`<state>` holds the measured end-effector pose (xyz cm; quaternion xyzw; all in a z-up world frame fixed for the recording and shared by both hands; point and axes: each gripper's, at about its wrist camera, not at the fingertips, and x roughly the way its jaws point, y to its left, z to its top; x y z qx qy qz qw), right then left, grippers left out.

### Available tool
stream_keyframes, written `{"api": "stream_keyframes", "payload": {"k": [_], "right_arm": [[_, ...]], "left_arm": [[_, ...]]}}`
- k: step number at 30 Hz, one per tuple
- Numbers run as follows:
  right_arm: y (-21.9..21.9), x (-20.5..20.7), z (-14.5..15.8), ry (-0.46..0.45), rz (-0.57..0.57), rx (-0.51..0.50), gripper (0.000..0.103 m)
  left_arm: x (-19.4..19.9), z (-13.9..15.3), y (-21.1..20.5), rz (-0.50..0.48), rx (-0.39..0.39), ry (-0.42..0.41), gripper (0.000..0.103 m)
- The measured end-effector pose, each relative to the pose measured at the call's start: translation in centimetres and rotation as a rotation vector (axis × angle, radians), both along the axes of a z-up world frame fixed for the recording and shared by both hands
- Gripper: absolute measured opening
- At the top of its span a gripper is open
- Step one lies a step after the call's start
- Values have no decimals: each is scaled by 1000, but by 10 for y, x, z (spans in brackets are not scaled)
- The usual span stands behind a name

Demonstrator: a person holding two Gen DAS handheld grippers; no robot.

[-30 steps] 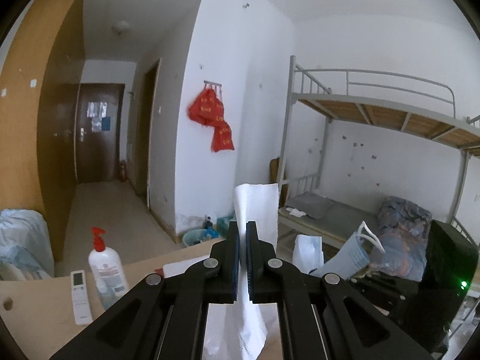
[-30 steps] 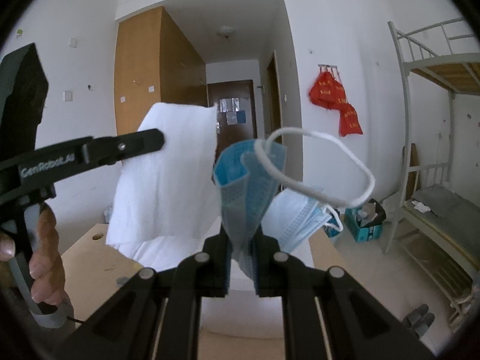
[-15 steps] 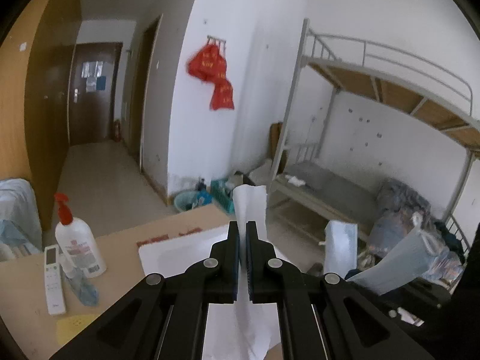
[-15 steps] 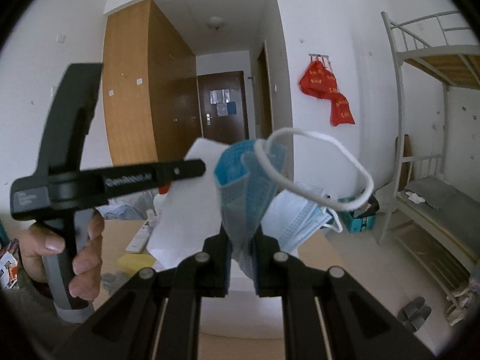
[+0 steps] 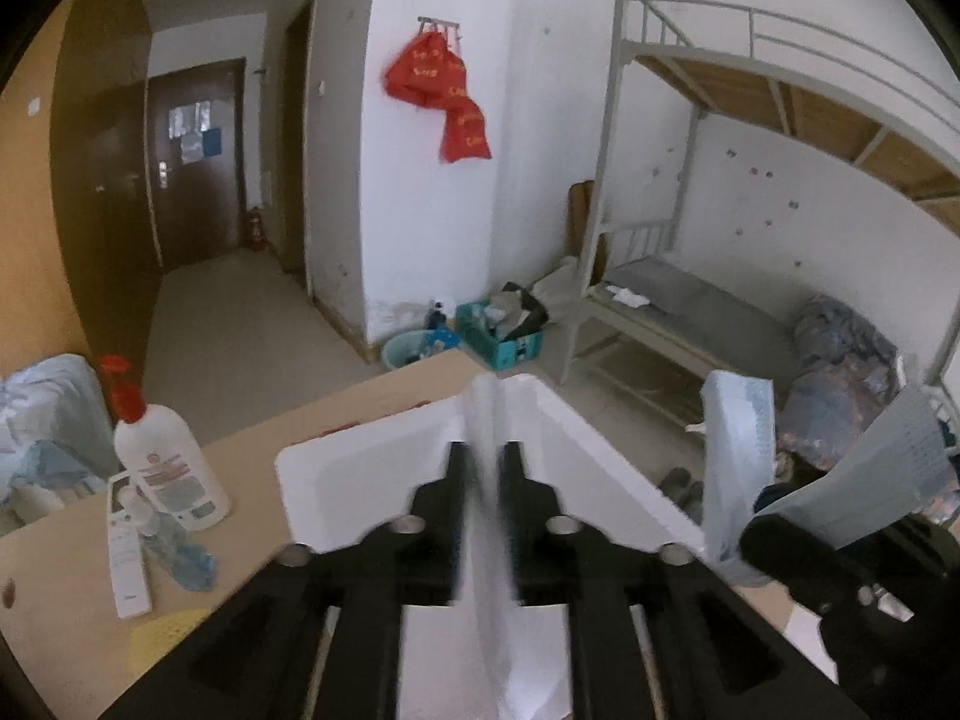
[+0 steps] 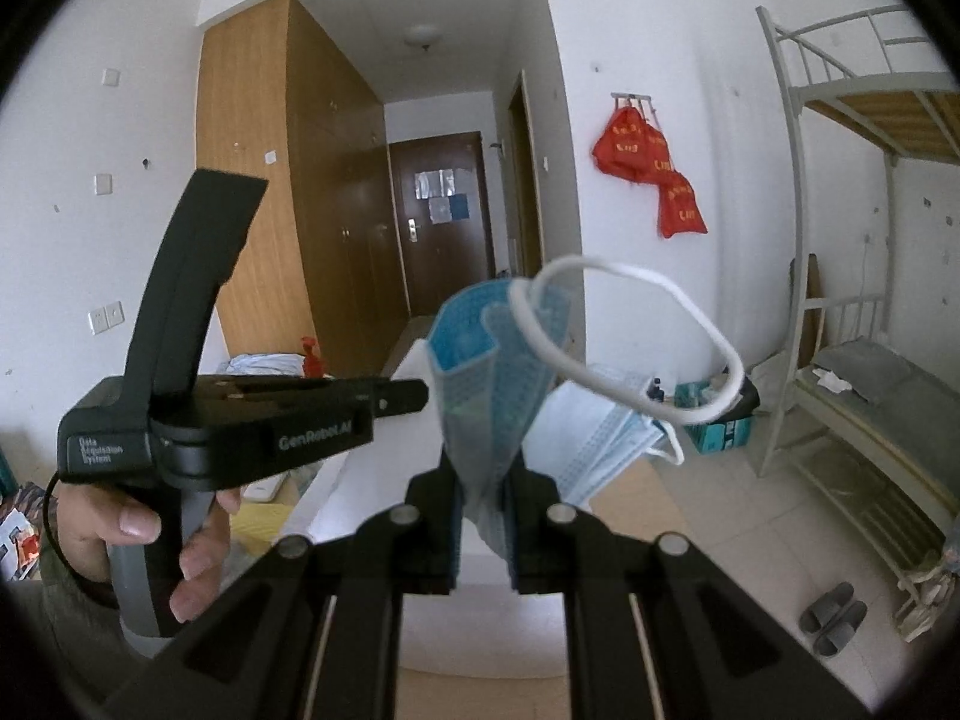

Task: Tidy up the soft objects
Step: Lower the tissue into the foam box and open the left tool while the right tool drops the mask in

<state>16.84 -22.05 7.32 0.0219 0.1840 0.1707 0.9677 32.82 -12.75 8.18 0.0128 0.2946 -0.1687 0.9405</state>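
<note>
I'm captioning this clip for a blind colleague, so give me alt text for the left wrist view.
The left tongs, jaws opening, straddle a white tissue above a white tray on a wooden table. A lotion bottle and a remote sit to the left. At right, the other tongs hold blue masks before a bunk bed.
</note>
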Motion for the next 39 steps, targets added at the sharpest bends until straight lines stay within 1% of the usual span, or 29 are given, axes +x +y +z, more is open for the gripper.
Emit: {"api": "stream_keyframes", "payload": {"k": [1,2,4,5,6,8,13,20,25,29,32,35,39], "right_arm": [[-1,1,0,0,0,1,14],[-1,1,1,0,0,2,14],[0,3,1,0,1,3,14],[0,4,2,0,2,5,14],[0,4,2,1,3,6,14],[0,5,2,2,6,6,14],[2,9,2,-2,23,5,14],[15,24,2,7,81,14,14],[27,43,1,20,117,5,14],[35,59,-3,41,133,0,14],[38,68,-7,62,135,-8,14],[42,73,-15,92,137,-14,14],[49,73,-24,126,146,-28,14]], "left_arm": [[-1,0,1,11,7,-8,50],[-3,1,3,20,-4,-25,78],[-9,4,9,47,-23,-70,98],[-12,6,12,67,-19,-92,99],[-13,7,14,77,-13,-97,99],[-14,8,19,83,-16,-93,99],[-23,13,30,113,4,-106,99],[-50,30,66,177,0,-144,99],[-68,34,99,240,-25,-155,99],[-78,30,120,284,-55,-161,100],[-77,28,124,297,-52,-155,100],[-77,30,127,310,-54,-167,100],[-76,30,127,308,-45,-170,100]]}}
